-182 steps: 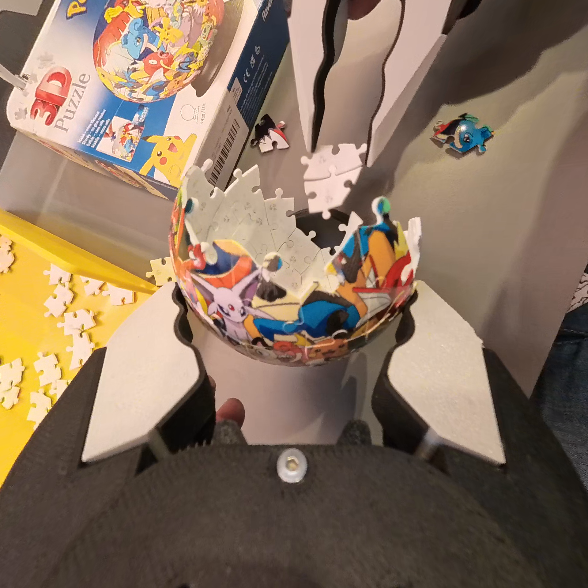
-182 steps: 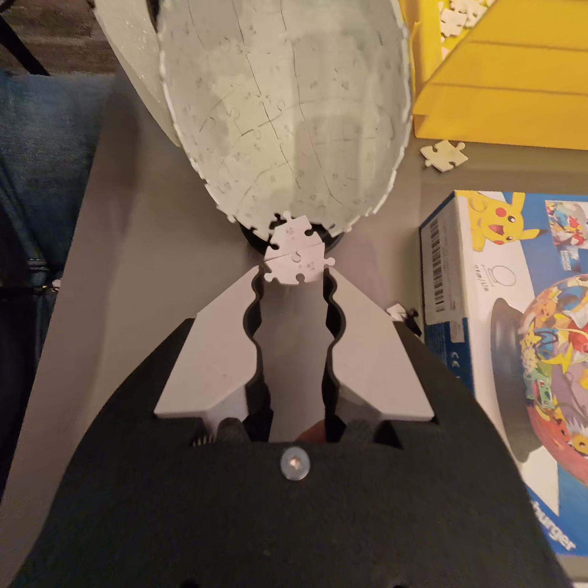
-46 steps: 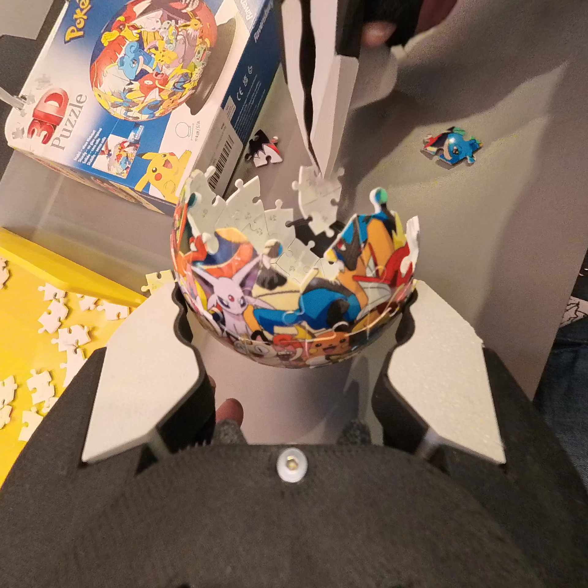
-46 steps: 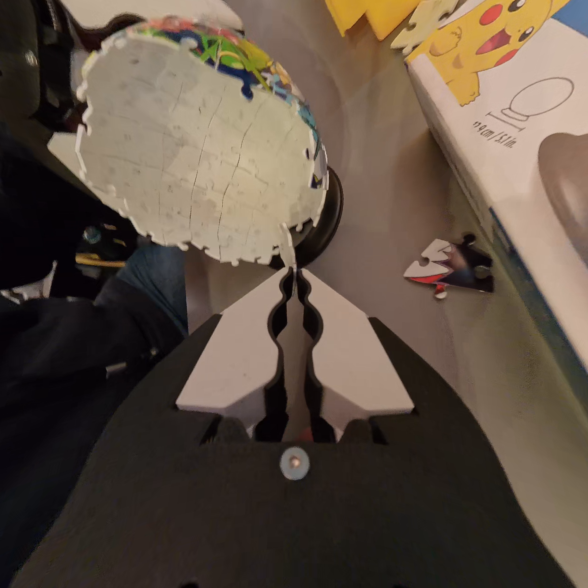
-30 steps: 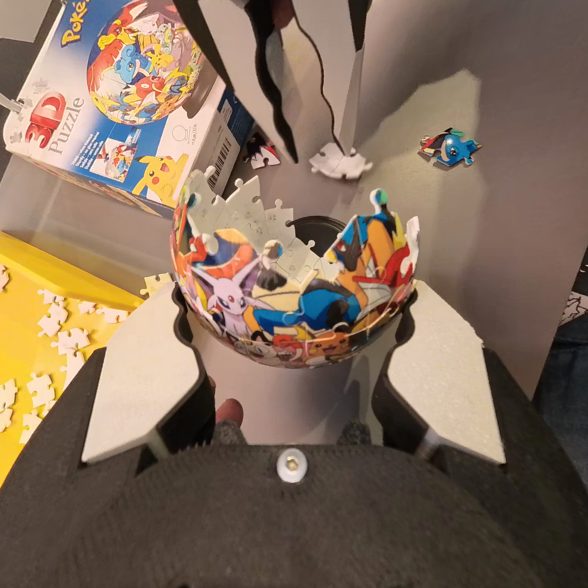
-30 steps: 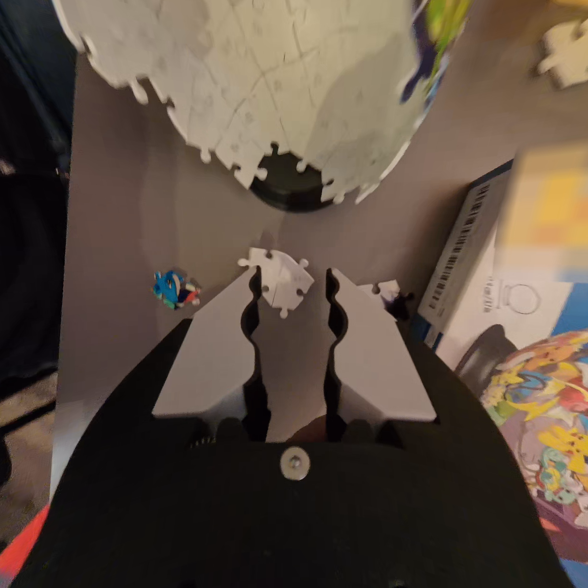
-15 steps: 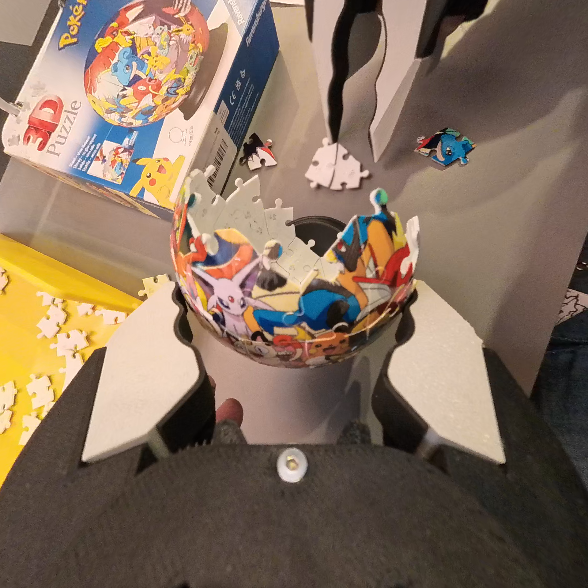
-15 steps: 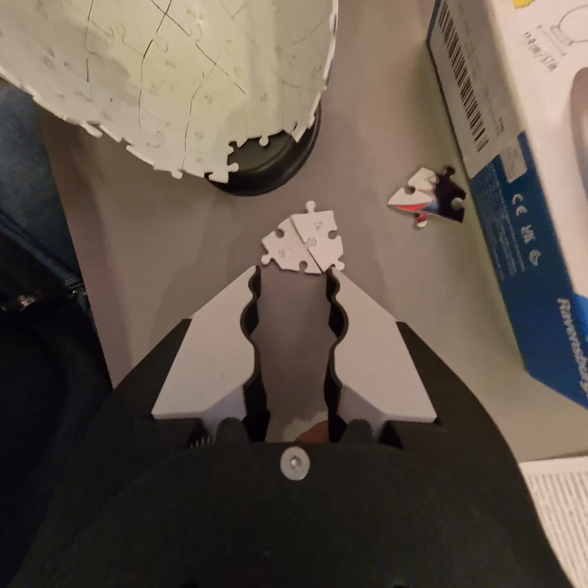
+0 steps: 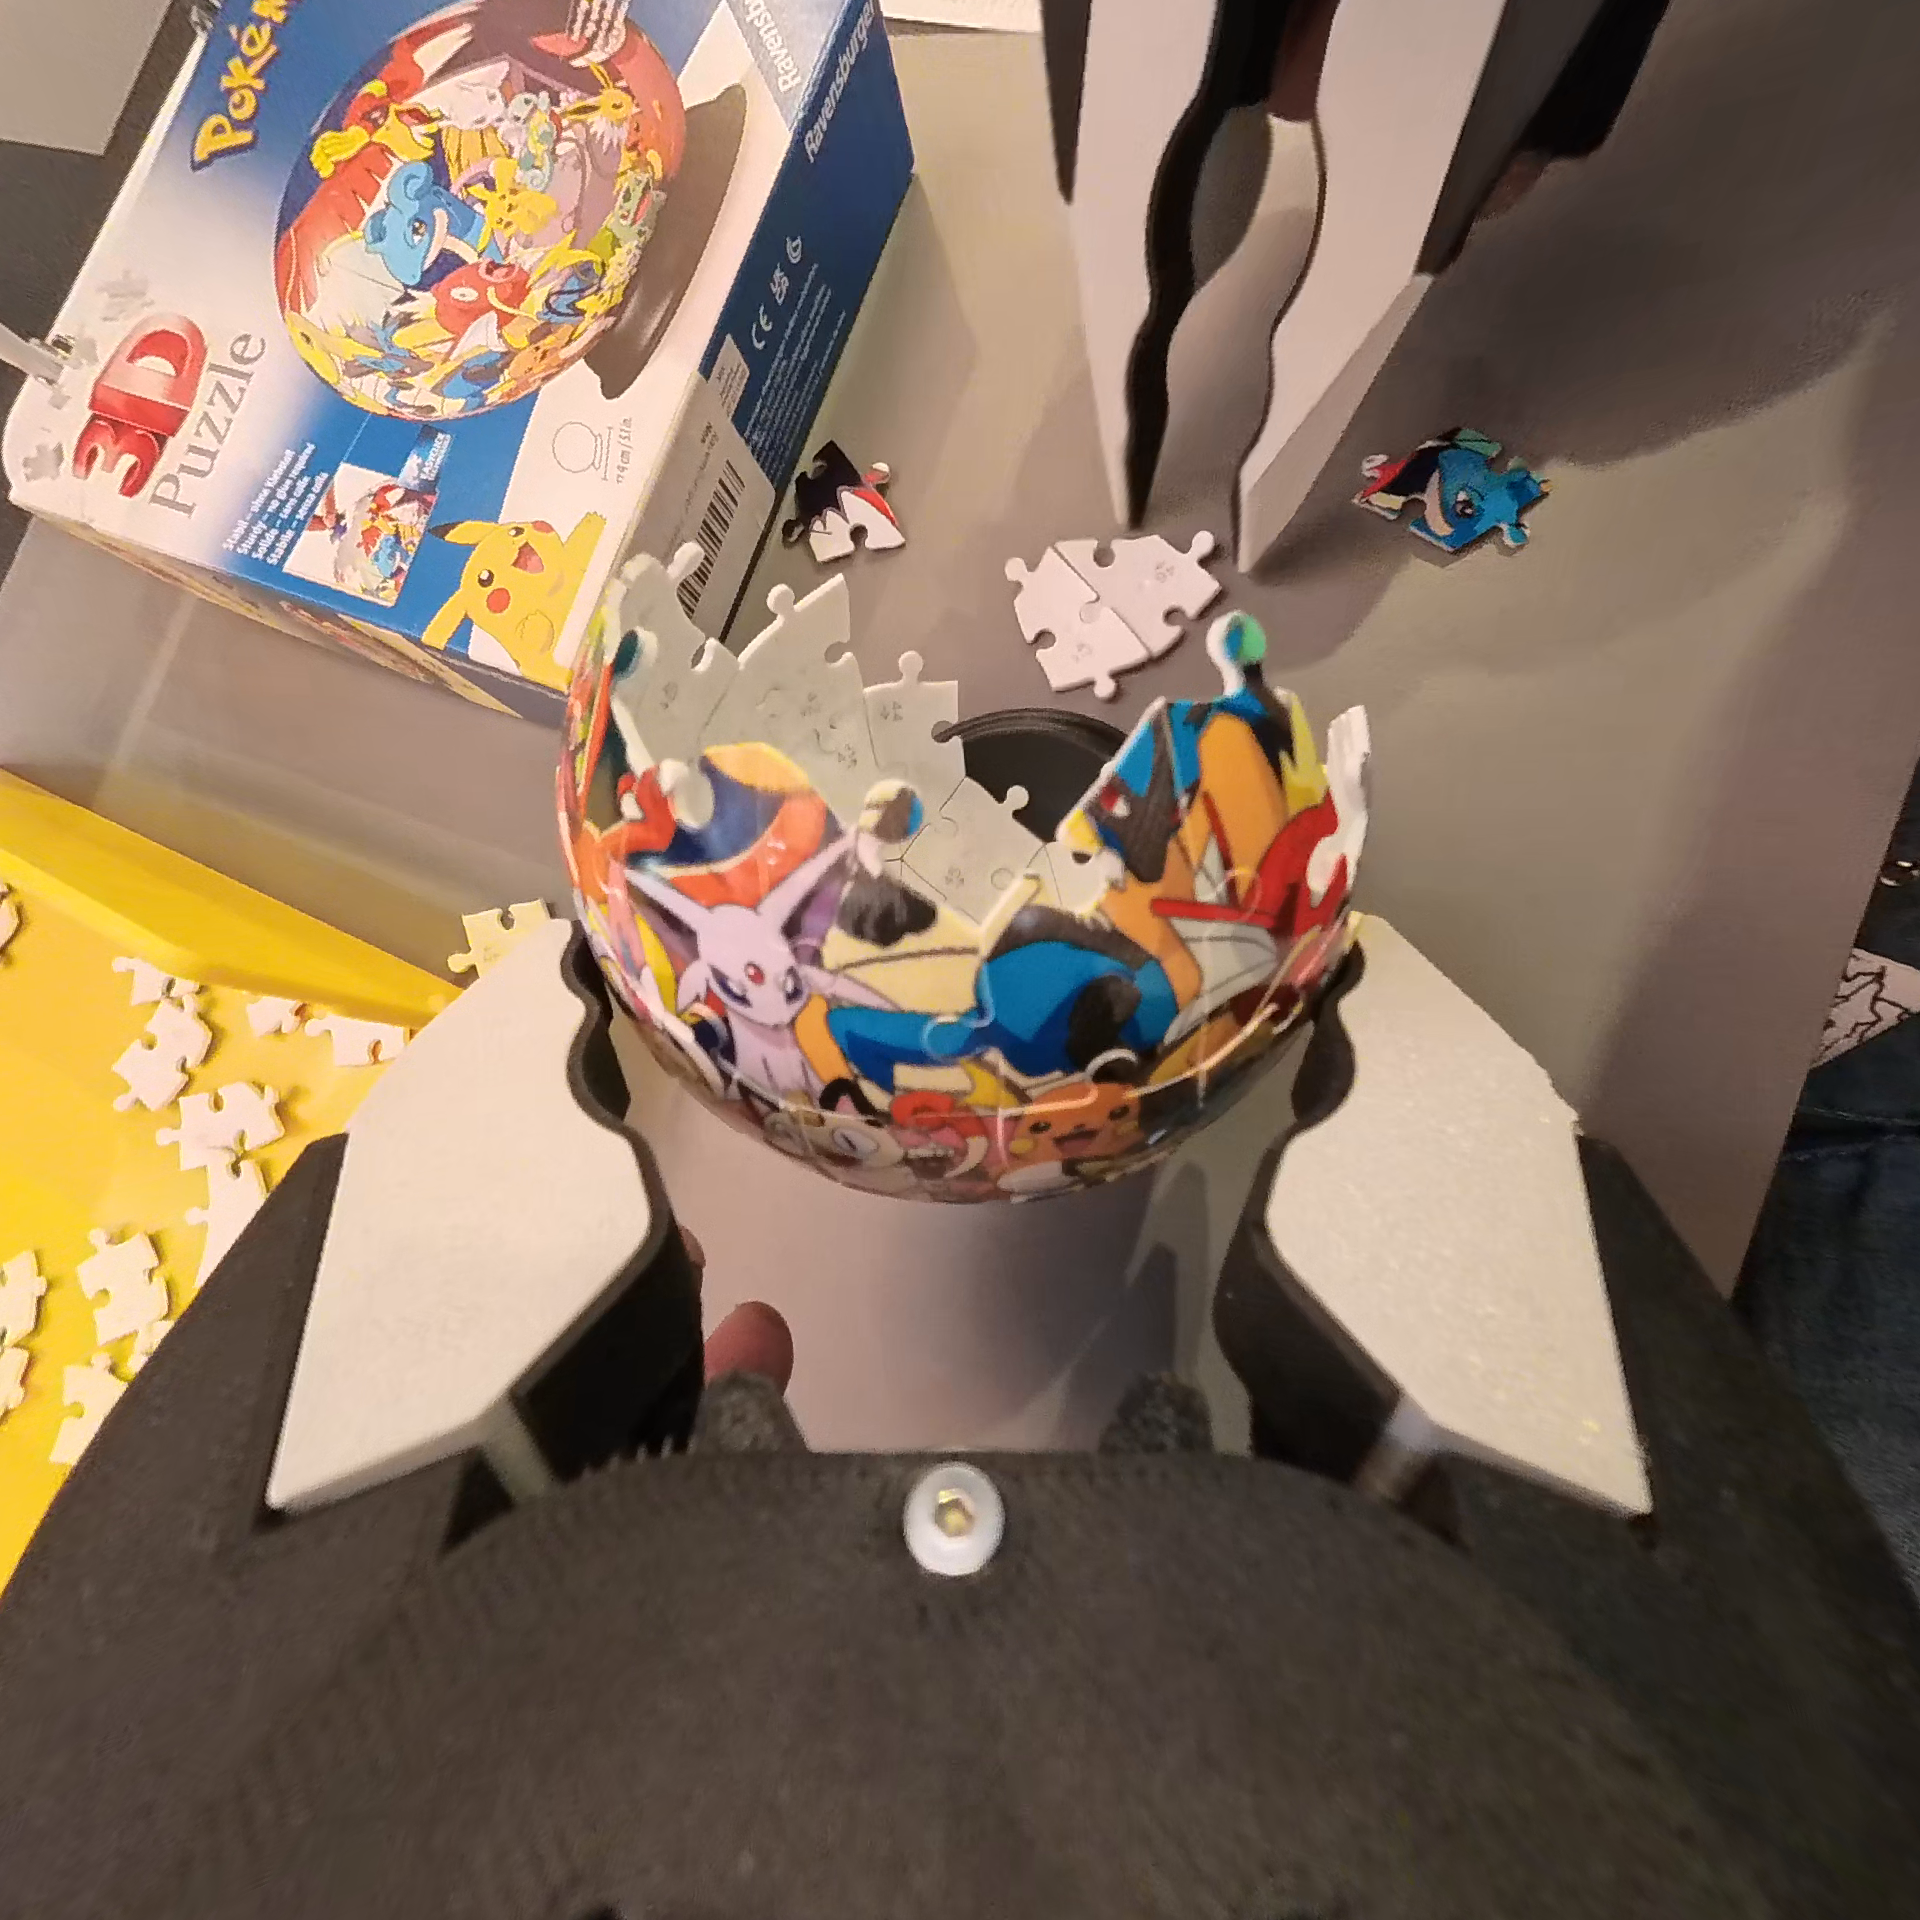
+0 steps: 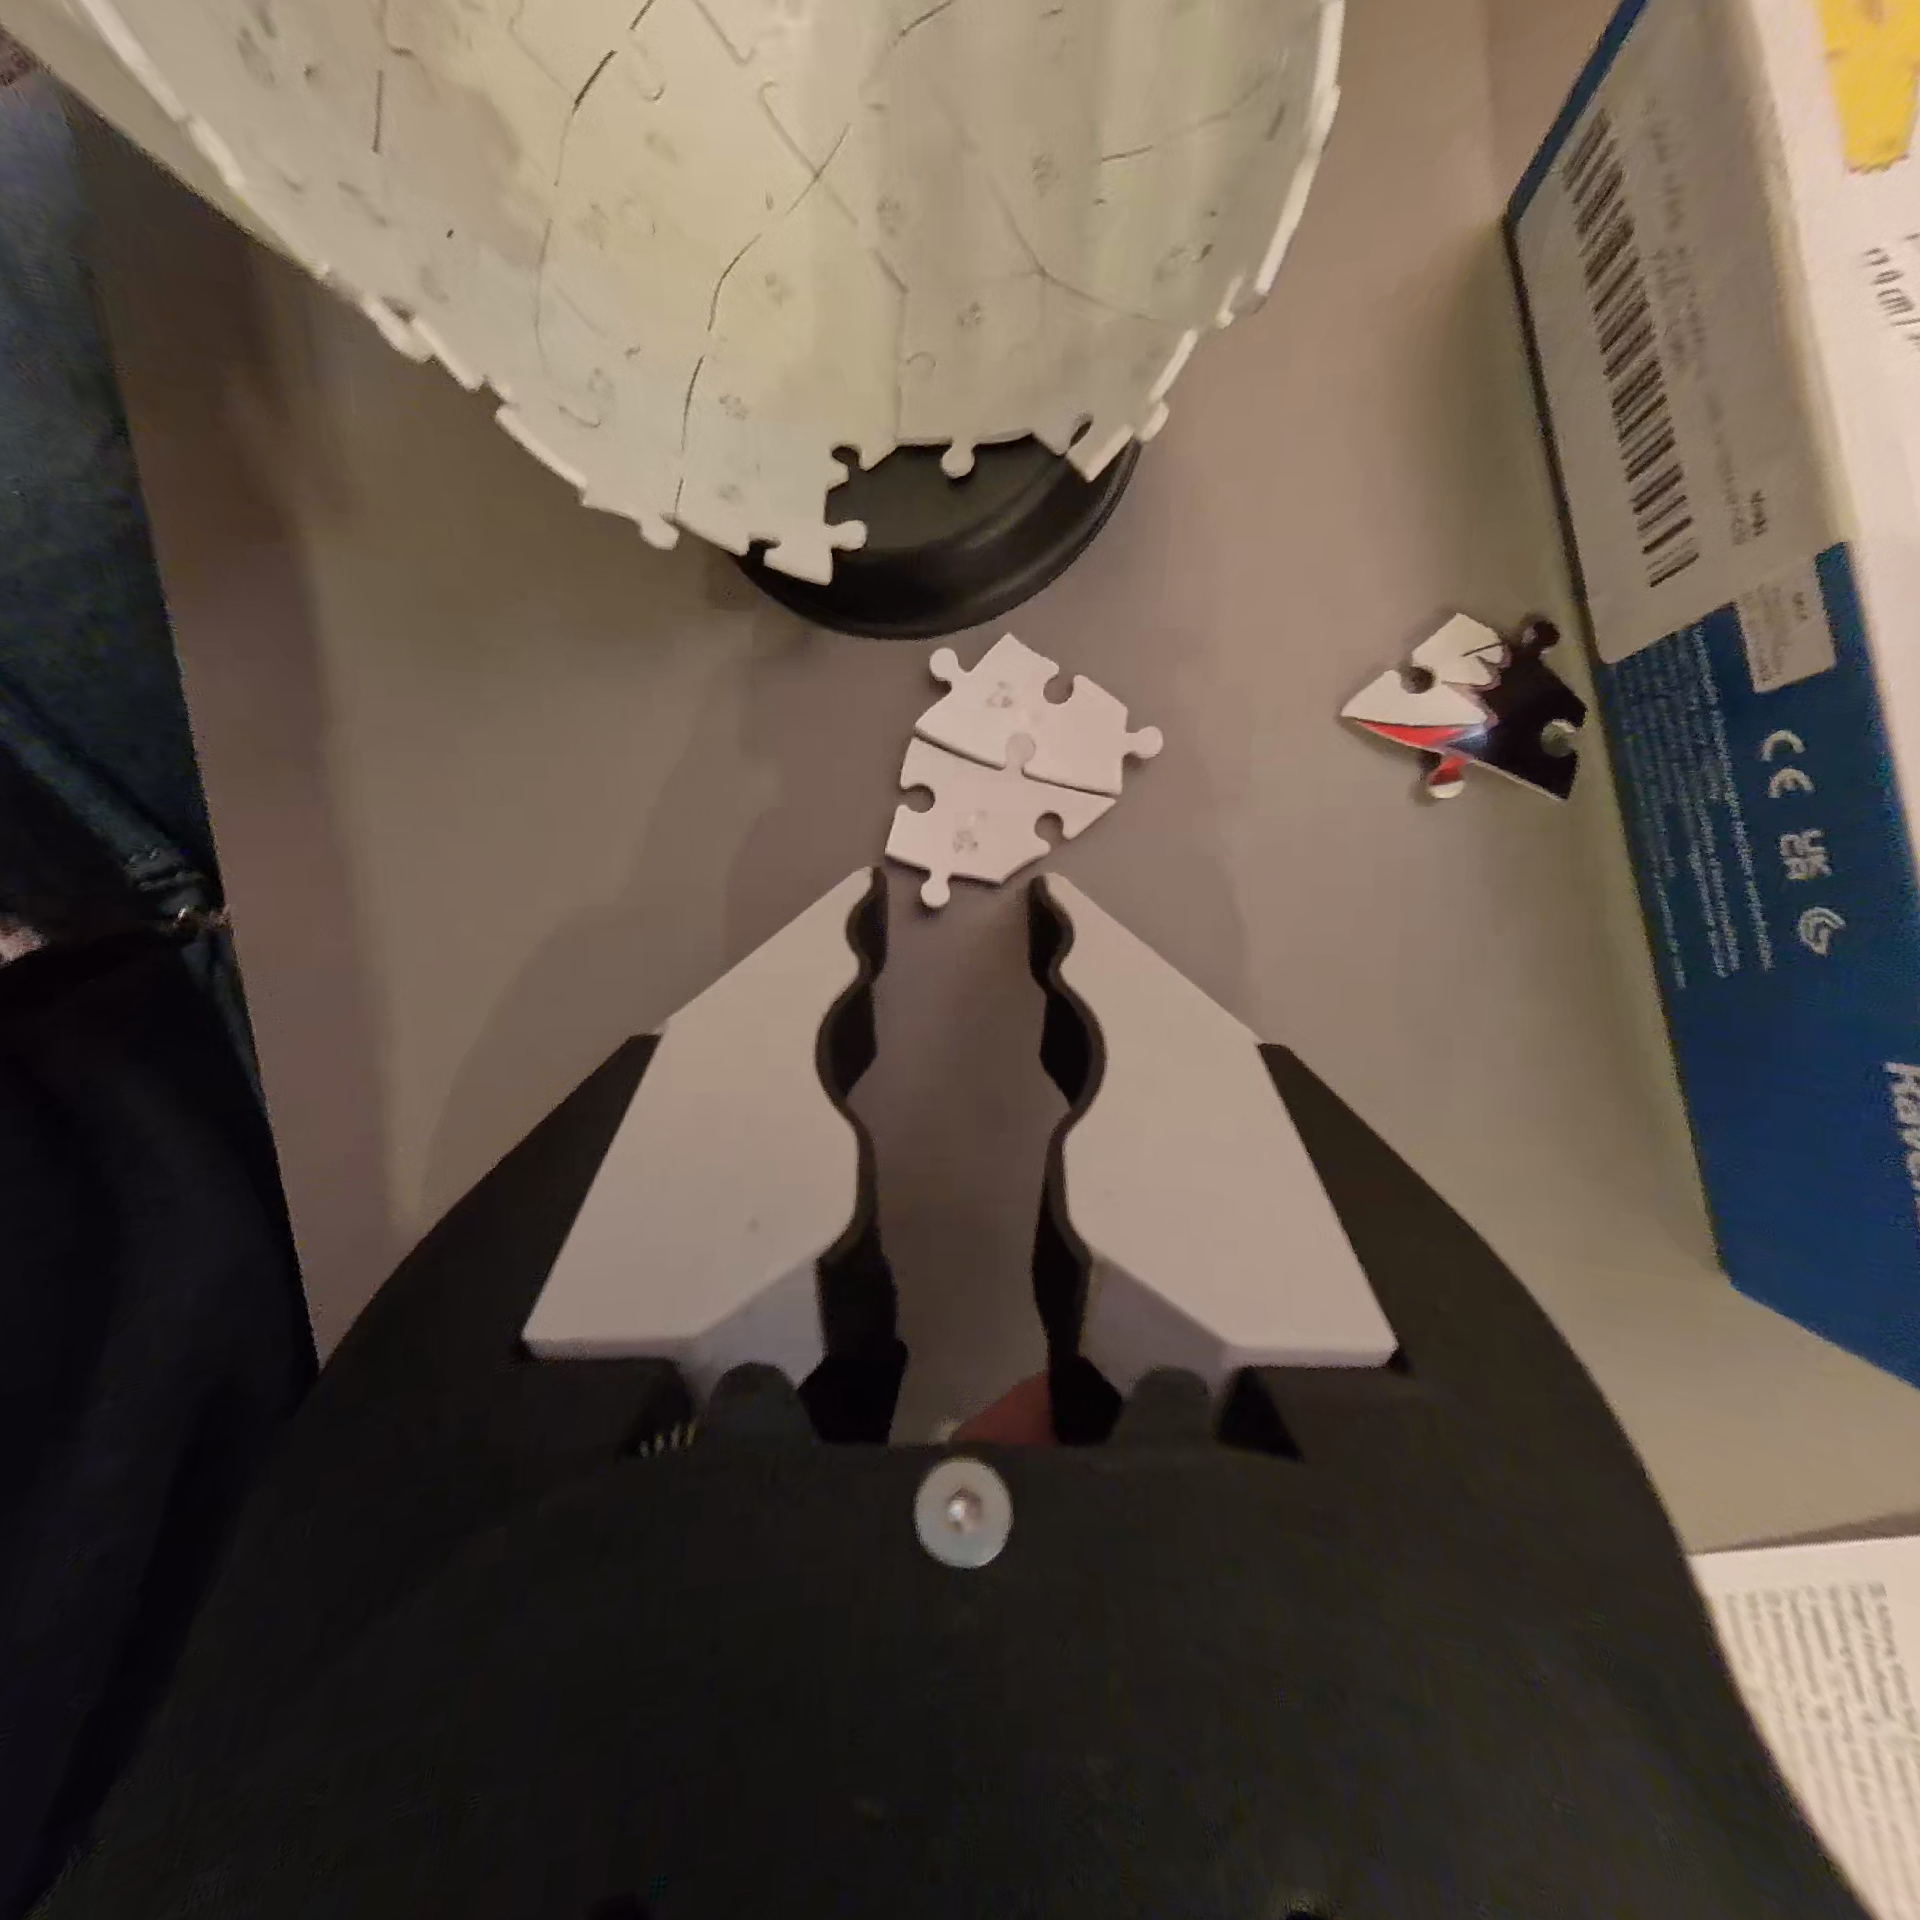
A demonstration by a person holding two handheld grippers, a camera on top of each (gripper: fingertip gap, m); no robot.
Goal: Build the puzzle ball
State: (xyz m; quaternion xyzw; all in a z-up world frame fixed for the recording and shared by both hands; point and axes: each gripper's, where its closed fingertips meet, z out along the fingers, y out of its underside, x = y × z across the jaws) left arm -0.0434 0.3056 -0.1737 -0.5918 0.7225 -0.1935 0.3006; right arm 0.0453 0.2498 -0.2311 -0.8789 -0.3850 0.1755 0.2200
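Left gripper [image 9: 961, 1039] clamped on half-built puzzle ball [image 9: 961, 935], rim up. Right gripper [image 10: 954, 883] empty, jaws apart, joined white pieces [image 10: 1013, 774] flat on table just ahead. Pinch across one edge, lift level so the pair stays locked.

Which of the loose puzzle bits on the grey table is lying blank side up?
The joined white pair just ahead of the right gripper. The other two bits show printed colours.
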